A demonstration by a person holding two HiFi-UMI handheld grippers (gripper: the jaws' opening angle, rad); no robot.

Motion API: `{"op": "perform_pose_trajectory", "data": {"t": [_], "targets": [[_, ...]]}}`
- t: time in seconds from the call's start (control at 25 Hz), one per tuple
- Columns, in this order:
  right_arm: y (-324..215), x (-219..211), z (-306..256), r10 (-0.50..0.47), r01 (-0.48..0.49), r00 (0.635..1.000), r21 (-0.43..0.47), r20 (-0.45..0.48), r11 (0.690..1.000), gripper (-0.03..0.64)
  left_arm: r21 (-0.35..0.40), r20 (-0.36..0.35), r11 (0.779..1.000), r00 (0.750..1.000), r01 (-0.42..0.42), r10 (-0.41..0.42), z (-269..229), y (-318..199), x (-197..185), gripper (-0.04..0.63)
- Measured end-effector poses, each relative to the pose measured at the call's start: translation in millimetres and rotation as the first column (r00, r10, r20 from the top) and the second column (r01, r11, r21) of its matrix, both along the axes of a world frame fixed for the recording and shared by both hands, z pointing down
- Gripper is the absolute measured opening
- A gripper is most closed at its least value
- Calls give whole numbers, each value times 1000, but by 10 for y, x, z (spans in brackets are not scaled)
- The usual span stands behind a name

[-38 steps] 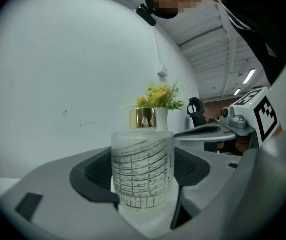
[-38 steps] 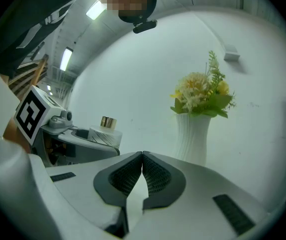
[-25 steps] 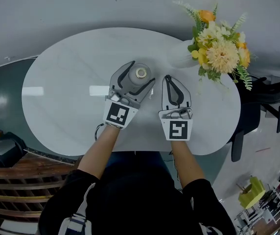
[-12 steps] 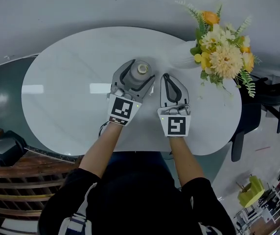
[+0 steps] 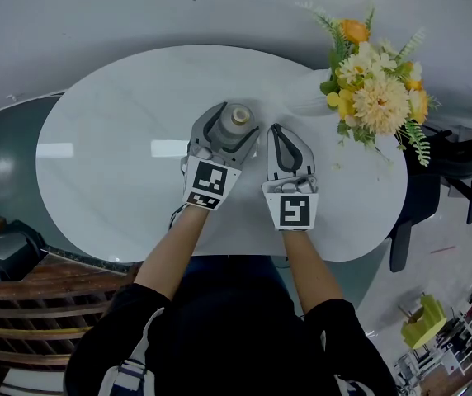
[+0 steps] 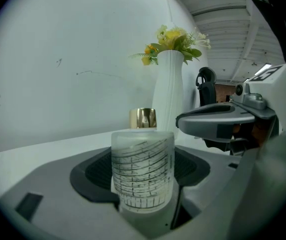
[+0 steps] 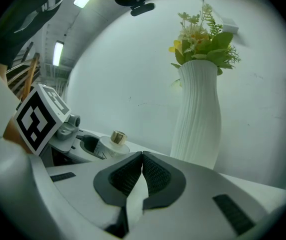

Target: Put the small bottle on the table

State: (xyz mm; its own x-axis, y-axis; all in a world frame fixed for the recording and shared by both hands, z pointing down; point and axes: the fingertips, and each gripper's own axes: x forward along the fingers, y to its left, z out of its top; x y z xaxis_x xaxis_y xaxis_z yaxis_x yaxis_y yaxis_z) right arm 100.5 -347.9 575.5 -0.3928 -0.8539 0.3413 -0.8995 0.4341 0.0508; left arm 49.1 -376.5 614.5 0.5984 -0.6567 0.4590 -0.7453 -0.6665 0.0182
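Bottle (image 6: 143,169) upright, frosted glass, likely slick, fragile | left gripper (image 5: 236,120) clamped mid-body | right gripper (image 5: 279,130) at bottle's 3 o'clock, closed, empty

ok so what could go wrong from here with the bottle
1. The left gripper grips the bottle by its smooth frosted body. Opening before the base sits flat on the table could tip or drop it.
2. The tall, narrow vase stands close beyond it, so a forward push might knock it over.
3. The right gripper, shut and empty, sits right beside the left and could bump it.
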Motion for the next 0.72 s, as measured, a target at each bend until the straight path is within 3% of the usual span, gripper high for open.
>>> {"op": "perform_pose_trajectory", "data": {"t": [0.24,0.48,0.64,0.72], "targets": [[23,-10,48,-4,4,1000,-20,-6,1000,23,2,19,1000,1000,10,-11,41,-2,7,334],[24,-67,-12,-12,9,999,62,37,998,23,-18,41,1000,999,0,0,76,32,-13,334],[71,-80,23,-8,8,1000,20,26,1000,23,-49,82,999,997,-12,16,161,92,-25,335],[72,-89,8,-9,8,999,42,36,999,23,-50,97,999,995,-13,18,185,115,-27,336]]}}
